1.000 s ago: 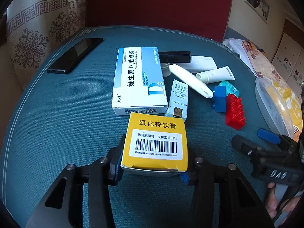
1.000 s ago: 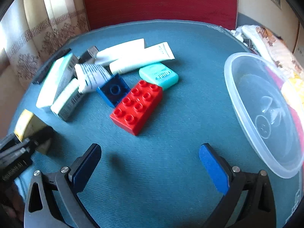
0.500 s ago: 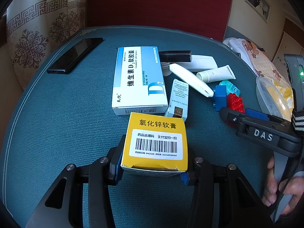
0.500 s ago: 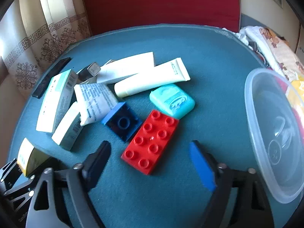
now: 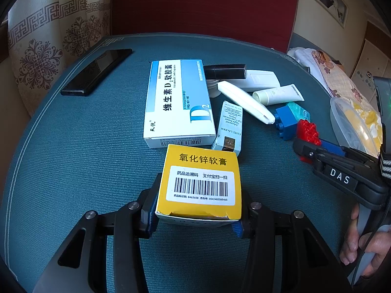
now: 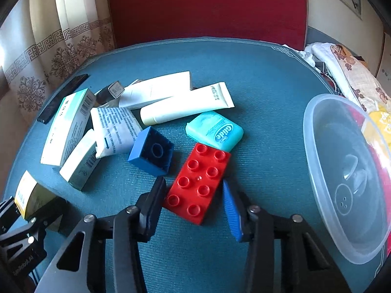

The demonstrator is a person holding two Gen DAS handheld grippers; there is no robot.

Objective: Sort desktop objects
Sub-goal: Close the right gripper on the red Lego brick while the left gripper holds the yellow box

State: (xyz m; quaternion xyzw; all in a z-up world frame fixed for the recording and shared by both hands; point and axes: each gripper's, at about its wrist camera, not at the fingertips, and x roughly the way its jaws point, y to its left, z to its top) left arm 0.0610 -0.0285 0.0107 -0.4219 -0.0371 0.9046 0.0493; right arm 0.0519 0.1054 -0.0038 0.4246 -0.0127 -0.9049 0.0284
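Over teal cloth (image 6: 256, 78), right claw (image 6: 195, 205) closing around red brick (image 6: 198, 183).

Right tool (image 6: 193, 205) brought forward from bare counter (image 6: 268, 78) to the red brick (image 6: 198, 183), and now straddling the brick's near end. Jaws just closing from wide apart to a narrow gap around the brick: black pad at the brick's left edge, blue pad (image 6: 232, 212) just off the right edge, firm contact not clear. Seen from the left wrist, right tool (image 5: 315, 146) reaching over the red brick (image 5: 306, 131), hiding part of it.
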